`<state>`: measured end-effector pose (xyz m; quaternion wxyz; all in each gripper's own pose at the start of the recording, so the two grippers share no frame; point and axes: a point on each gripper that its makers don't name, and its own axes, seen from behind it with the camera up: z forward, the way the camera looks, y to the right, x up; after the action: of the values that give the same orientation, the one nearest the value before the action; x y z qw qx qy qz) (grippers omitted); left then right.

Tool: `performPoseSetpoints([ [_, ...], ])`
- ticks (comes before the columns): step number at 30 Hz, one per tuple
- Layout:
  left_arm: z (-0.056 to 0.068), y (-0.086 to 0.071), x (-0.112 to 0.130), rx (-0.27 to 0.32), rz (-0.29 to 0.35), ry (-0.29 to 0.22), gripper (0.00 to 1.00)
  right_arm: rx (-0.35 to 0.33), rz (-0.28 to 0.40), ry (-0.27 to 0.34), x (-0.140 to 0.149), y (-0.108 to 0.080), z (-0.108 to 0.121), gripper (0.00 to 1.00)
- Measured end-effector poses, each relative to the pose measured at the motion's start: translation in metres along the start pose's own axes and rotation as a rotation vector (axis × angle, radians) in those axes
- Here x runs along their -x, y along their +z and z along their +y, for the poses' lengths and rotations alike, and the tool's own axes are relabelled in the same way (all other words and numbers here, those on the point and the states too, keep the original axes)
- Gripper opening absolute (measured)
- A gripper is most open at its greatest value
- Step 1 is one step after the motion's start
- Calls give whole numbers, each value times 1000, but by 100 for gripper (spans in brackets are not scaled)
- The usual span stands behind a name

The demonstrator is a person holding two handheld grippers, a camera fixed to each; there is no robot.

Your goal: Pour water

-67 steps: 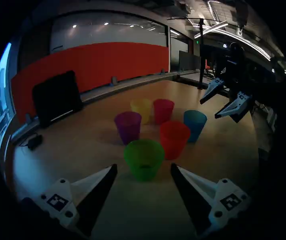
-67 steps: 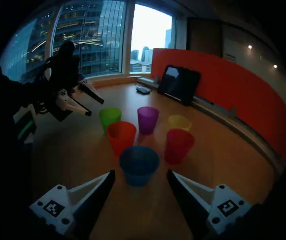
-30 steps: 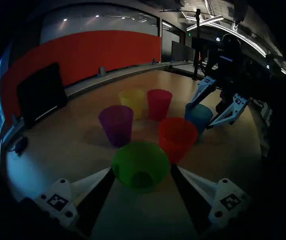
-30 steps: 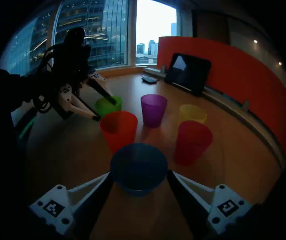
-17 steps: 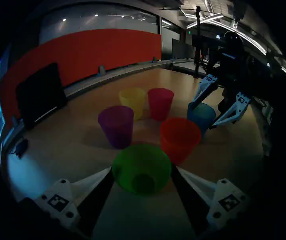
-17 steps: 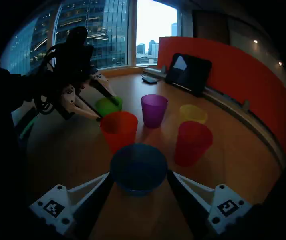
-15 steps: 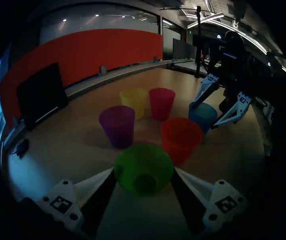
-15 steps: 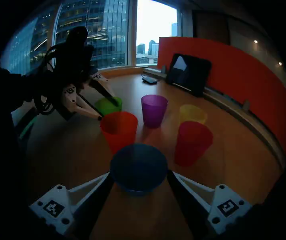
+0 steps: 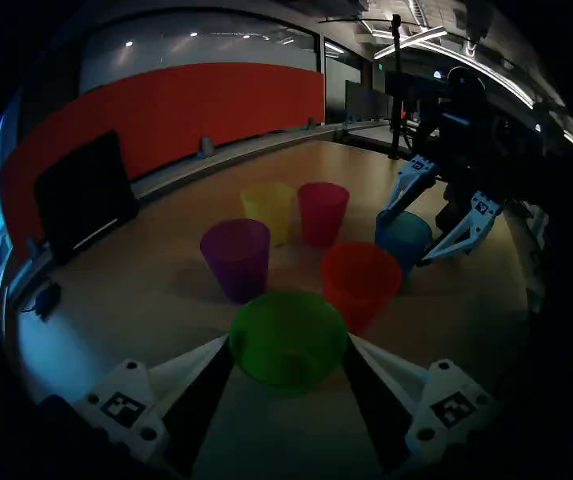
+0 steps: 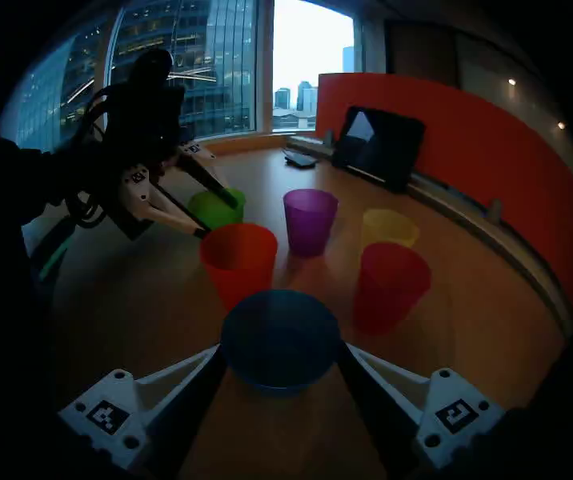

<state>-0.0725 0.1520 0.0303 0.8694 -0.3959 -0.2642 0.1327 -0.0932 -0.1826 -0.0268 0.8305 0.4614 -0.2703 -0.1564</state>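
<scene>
Six plastic cups stand clustered on a wooden table (image 9: 166,296). The green cup (image 9: 288,340) sits between the fingers of my left gripper (image 9: 286,352), which press on its two sides. In the right gripper view that left gripper (image 10: 202,210) reaches down onto the green cup (image 10: 216,206). The blue cup (image 10: 280,340) fills the gap of my right gripper (image 10: 280,352), whose fingers stand open beside it. From the left gripper view, the right gripper (image 9: 402,236) straddles the blue cup (image 9: 402,238). I cannot tell whether either cup holds water.
An orange cup (image 9: 360,276), purple cup (image 9: 236,258), yellow cup (image 9: 267,210) and red cup (image 9: 322,210) stand close behind. A dark tablet (image 9: 86,192) leans at the table's far edge by a red wall. Windows (image 10: 166,72) lie behind the left hand.
Both grippers came forward until the green and blue cups sat between their fingers. The left fingers then drew slightly inward onto the green cup. The right fingers kept their spread.
</scene>
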Motion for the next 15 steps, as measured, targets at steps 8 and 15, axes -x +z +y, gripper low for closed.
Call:
performPoseSetpoints([
  [8,-2,-8,-3,-9,18,-12,88,-3,7,3,-2,0,-4,90],
  [15,1,-19,-8,-20,42,-14,88,10,33,27,-10,-7,-3,90],
])
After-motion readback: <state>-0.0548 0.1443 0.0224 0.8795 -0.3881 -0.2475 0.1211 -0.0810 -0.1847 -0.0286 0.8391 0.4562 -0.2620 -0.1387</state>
